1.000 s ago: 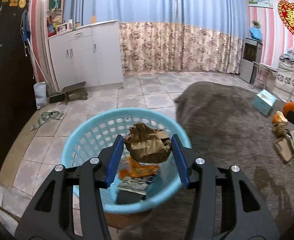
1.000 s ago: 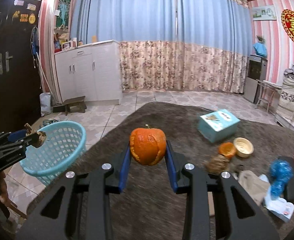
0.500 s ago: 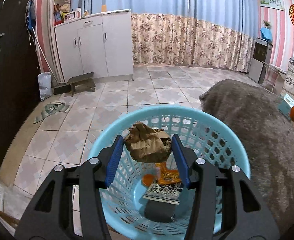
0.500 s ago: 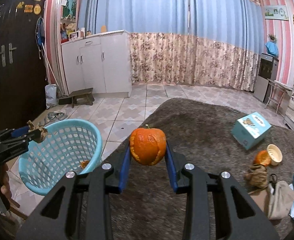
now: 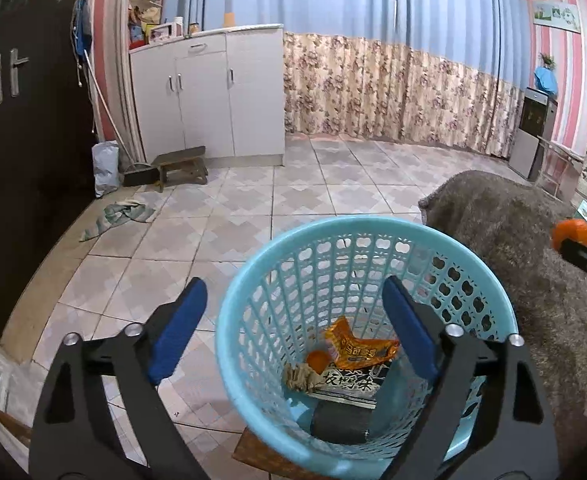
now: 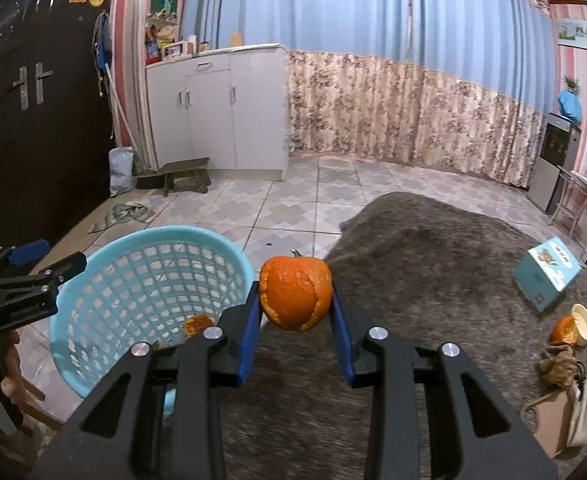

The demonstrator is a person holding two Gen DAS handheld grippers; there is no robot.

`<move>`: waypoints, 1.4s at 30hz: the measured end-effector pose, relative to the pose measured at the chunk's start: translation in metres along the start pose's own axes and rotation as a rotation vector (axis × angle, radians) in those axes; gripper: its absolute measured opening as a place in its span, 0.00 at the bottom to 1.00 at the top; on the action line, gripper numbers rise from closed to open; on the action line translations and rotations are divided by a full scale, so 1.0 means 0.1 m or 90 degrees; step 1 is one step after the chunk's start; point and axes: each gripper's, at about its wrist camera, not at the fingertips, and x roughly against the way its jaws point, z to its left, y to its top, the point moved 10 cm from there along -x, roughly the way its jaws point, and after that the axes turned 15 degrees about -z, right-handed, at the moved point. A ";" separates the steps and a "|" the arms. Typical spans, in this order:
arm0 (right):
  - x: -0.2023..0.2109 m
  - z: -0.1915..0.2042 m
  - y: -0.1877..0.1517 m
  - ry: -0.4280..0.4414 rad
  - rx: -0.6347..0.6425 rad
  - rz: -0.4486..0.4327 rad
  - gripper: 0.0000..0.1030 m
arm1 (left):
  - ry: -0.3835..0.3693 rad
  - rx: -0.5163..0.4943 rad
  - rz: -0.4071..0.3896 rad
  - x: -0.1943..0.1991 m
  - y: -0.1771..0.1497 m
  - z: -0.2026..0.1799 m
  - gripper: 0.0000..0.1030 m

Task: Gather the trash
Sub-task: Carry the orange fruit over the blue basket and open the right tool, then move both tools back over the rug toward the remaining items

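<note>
My left gripper (image 5: 293,312) is open and empty above the light blue basket (image 5: 253,276). Inside lie an orange wrapper (image 5: 359,350), a crumpled brown paper (image 5: 301,376), a small orange piece (image 5: 317,359) and a dark packet (image 5: 341,422). My right gripper (image 6: 296,308) is shut on an orange peel (image 6: 295,298), held above the grey table cloth (image 6: 433,272) just right of the basket (image 6: 93,264). The left gripper shows at the left edge of the right wrist view (image 6: 33,276). The peel also shows at the right of the left wrist view (image 5: 571,232).
On the cloth at the right lie a teal box (image 6: 547,274), an orange peel cup (image 6: 573,324), brown crumpled paper (image 6: 557,364) and other scraps. A white cabinet (image 6: 221,112), a low stool (image 6: 183,174) and a rag (image 6: 125,214) are across the tiled floor.
My left gripper opened and the crumpled brown paper dropped into the basket. My right gripper carried the orange peel left, closer to the basket.
</note>
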 end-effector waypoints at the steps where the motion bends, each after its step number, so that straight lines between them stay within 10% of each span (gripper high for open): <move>1: -0.02 0.05 -0.01 0.004 0.003 0.002 0.32 | 0.005 -0.003 -0.002 0.02 0.00 0.02 0.87; 15: -0.38 0.69 -0.15 0.068 0.006 0.048 0.35 | 0.013 0.027 0.008 0.03 -0.04 0.28 0.94; 22: -0.38 0.69 -0.14 0.061 0.015 0.027 0.69 | 0.013 0.046 0.001 0.04 -0.01 0.29 0.94; 42: 0.64 -0.73 0.20 -0.049 -0.027 -0.040 0.84 | -0.042 0.046 -0.036 0.49 0.31 -0.66 0.95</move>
